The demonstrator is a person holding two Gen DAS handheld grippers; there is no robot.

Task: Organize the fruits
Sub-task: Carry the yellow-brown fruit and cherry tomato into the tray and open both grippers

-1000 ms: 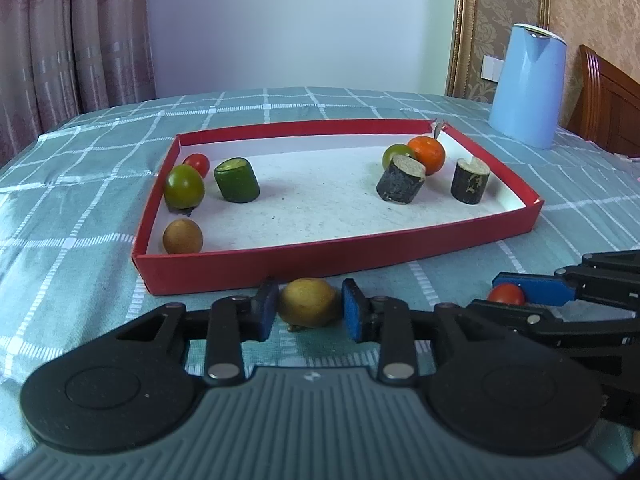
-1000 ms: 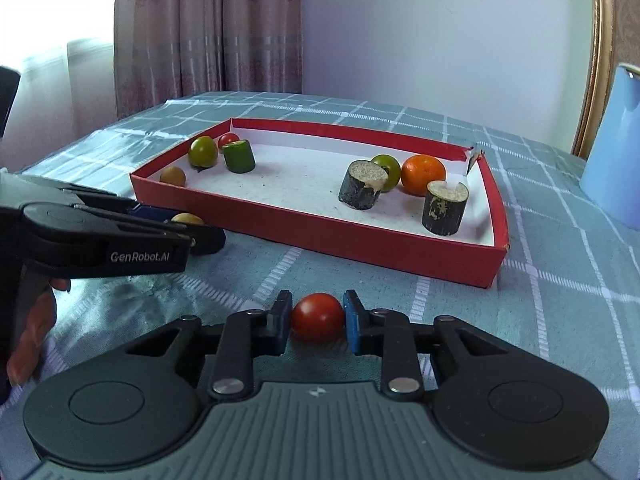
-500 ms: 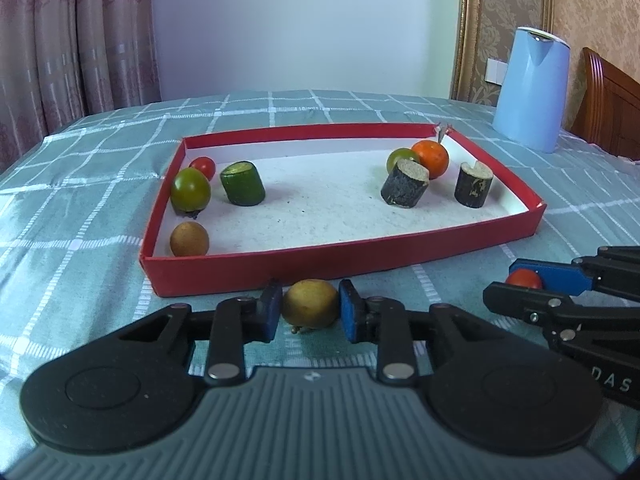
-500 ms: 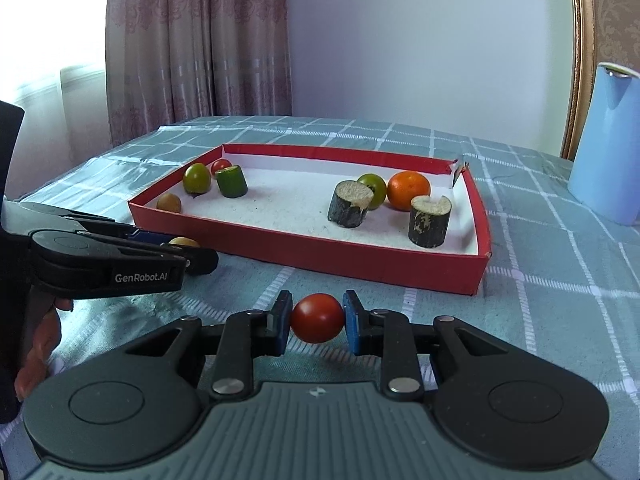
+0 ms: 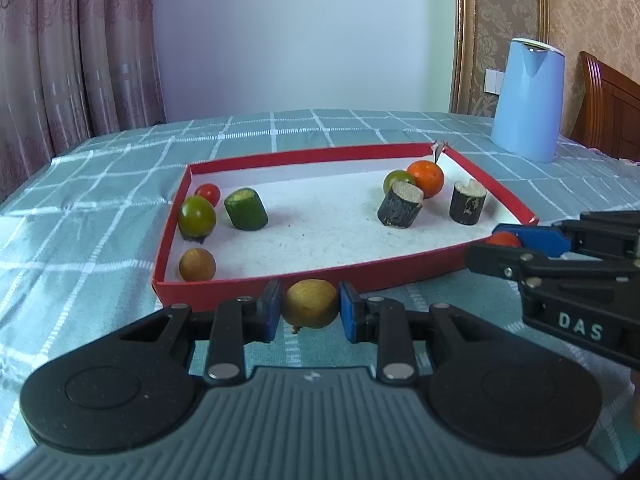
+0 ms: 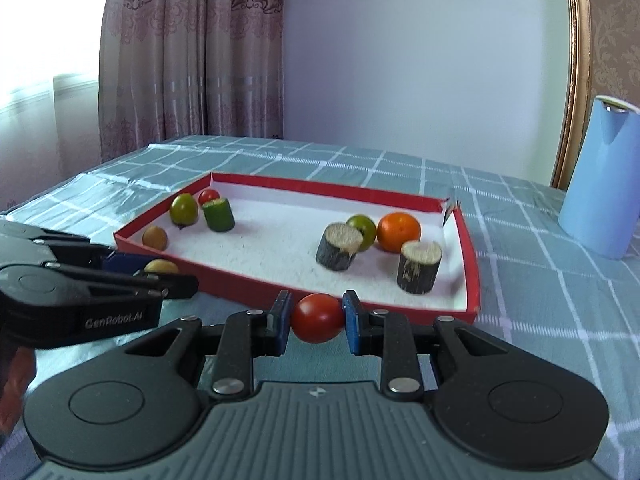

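My left gripper (image 5: 309,311) is shut on a yellow-brown round fruit (image 5: 310,303), held just in front of the red tray (image 5: 280,280). My right gripper (image 6: 315,319) is shut on a small red tomato (image 6: 317,318) before the tray's near wall (image 6: 256,289). Each gripper shows in the other's view: the right one (image 5: 516,246) at the right, the left one (image 6: 154,270) at the left. Inside the tray lie a brown fruit (image 5: 197,264), a green tomato (image 5: 197,216), a red tomato (image 5: 208,193), a green cylinder (image 5: 245,209), a green fruit (image 5: 396,179), an orange (image 5: 426,178) and two dark cylinders (image 5: 400,204).
A light blue kettle (image 5: 529,100) stands at the back right on the teal checked tablecloth (image 5: 80,208). A wooden chair back (image 5: 608,108) sits at the far right. Curtains (image 6: 188,60) hang behind the table on the left. A person's hand (image 6: 12,376) grips the left tool.
Both grippers have tilted up, each keeping its fruit. The left jaws closed in on the yellow-brown fruit. The tomato has lifted off the cloth and the tray looks lower and farther.
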